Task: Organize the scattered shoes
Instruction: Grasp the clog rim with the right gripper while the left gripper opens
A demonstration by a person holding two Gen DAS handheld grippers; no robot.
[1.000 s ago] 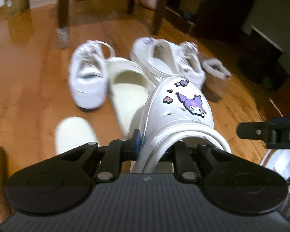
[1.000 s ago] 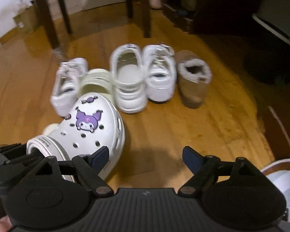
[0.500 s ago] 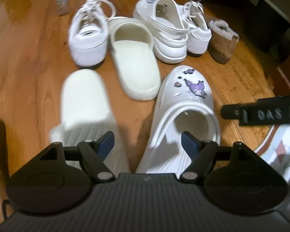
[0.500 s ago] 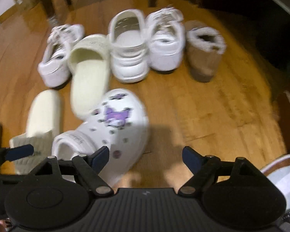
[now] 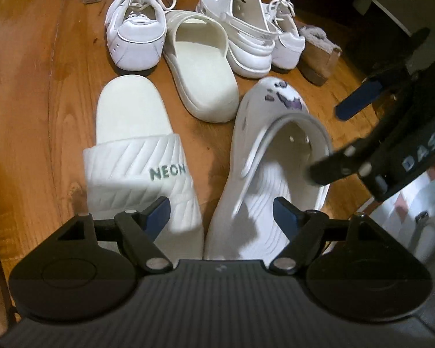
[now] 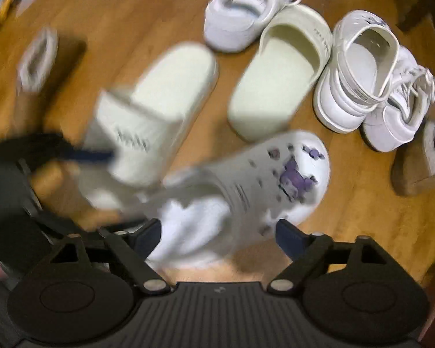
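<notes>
Both grippers spread wide, holding nothing: left gripper [image 5: 221, 216] low over heels of slide [image 5: 136, 145] and clog [image 5: 275, 156]; right gripper [image 6: 219, 227] over clog's heel end, right view badly blurred. On floor [image 5: 43, 87]: back row w/ sneaker [image 5: 134, 33], second slide [image 5: 200, 66], second clog [image 5: 243, 37], second sneaker [image 5: 287, 43], fuzzy boot [image 5: 319, 55] packed side by side. Front slide & charm clog loose, apart from mates, angled toward each other.

Risks:
- Grippers close together, right one's finger already over clog opening; could collide if both go for same shoe.
- Clog strap thin, floppy; pinch there = swings, drops.
- Pushing clog fwd could knock packed row crooked.
- Other boot far left in right view, easy to miss.
</notes>
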